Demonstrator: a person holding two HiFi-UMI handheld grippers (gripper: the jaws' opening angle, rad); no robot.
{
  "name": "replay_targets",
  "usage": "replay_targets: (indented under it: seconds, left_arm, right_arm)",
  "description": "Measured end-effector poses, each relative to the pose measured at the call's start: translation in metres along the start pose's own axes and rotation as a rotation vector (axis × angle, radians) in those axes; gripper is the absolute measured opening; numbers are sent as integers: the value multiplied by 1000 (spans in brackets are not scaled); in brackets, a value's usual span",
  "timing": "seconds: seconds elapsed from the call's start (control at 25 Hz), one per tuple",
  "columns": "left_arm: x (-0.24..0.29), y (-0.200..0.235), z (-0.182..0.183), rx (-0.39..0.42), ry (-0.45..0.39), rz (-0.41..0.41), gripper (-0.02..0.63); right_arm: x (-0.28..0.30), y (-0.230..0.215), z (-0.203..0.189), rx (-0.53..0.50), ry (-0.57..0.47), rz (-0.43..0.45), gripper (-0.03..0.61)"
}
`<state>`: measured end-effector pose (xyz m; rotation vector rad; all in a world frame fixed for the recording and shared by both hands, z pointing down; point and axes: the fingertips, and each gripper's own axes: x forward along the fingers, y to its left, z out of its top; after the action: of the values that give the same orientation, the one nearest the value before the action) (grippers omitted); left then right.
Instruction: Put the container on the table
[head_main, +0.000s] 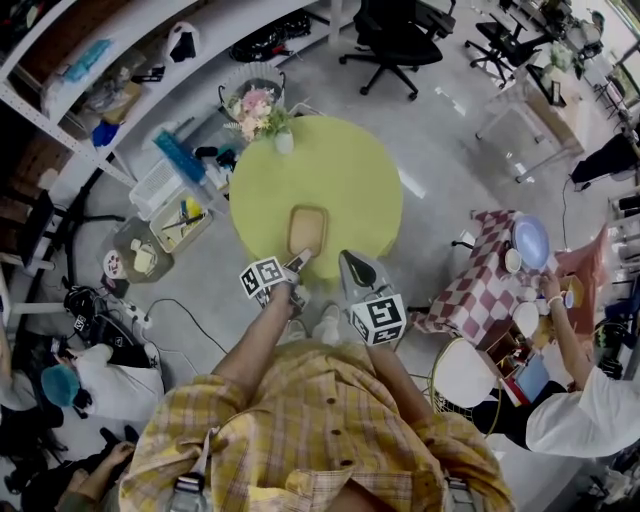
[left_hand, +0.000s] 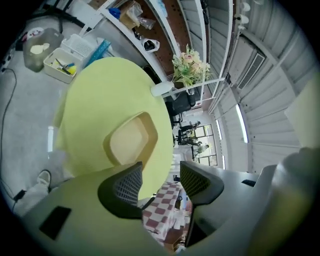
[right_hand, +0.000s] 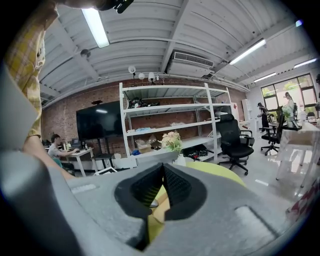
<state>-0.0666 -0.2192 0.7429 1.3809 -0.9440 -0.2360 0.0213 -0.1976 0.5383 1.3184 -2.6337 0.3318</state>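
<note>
Tan container (head_main: 307, 230) is set on the round green table (head_main: 330, 165), near its 6 o'clock edge. Left gripper (left_hand: 160, 172) jaws are held apart, nothing between. Right gripper (right_hand: 162, 172) jaws are closed together, empty.

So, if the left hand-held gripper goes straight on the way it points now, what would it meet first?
Most likely the near rim of the tan container on the green table, just ahead of the left hand-held gripper. Depth is unclear; it might touch the table beside it.
</note>
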Motion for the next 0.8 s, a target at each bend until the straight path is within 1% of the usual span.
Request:
replay_targets:
  seconds: [0.16, 0.24, 0.36, 0.48, 0.56, 0.68, 0.8]
  left_arm:
    - [-7, -20, 0, -38, -24, -94, 147]
    - [-10, -31, 1, -46, -35, -143, 111]
    - [-19, -50, 5, -40, -58, -225, 55]
    - [-29, -67, 8, -20, -70, -291, 11]
    - [-33, -77, 8, -13, -74, -328, 6]
    - [-41, -92, 8, -26, -77, -386, 5]
    - [-48, -103, 7, -28, -69, -426, 5]
  right_arm:
    - [-5, -3, -1, 13, -13, -16, -2]
    - [-6, -5, -1, 16, -21, -24, -2]
    - [-6, -4, 1, 17, -27, -26, -2]
    - [-6, -3, 4, 11, -43, -19, -2]
    - [-8, -6, 3, 5, -55, -15, -2]
    - [-11, -10, 3, 5, -73, -13, -2]
    - [-13, -8, 1, 8, -89, 2, -2]
